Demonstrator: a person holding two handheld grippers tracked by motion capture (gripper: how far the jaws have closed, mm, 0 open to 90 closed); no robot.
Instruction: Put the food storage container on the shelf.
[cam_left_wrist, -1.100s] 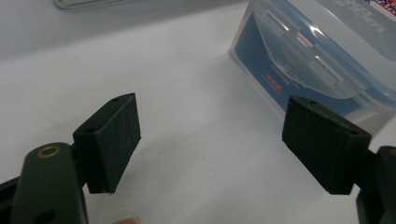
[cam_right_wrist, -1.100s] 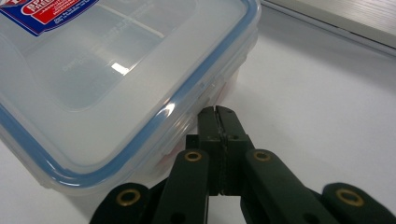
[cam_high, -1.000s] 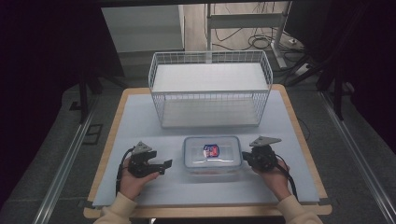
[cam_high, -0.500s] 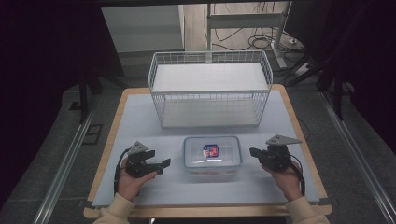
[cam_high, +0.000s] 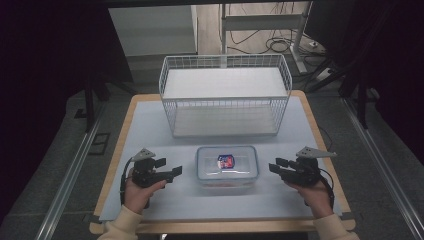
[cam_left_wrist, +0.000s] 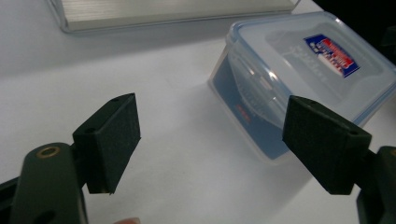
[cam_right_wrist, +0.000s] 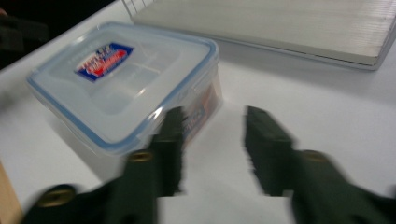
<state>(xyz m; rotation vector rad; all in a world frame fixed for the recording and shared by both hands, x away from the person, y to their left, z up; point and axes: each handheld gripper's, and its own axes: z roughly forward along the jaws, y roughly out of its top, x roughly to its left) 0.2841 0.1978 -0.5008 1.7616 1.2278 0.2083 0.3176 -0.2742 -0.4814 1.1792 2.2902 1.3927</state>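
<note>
With both tools flanking lidded plastic box (cam_high: 227, 166) at counter (cam_high: 150, 125) front centre, likely step: two-sided grasp. Left tool (cam_high: 169, 173): jaws spread wide, empty, just beside box. Right tool (cam_high: 276, 167): jaws apart, empty, near box. Close in level, square to short walls, equal pressure. Box contents unclear through lid. Wire basket (cam_high: 225, 95) behind: empty.

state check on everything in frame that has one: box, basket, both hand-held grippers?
Plastic container: lid on, flat on the table, upright, not held.
Wire basket: upright, open top, nothing inside.
Left hand-held gripper: open, beside the container, not touching it.
Right hand-held gripper: open, beside the container, apart from it, blurred in its own view.
</note>
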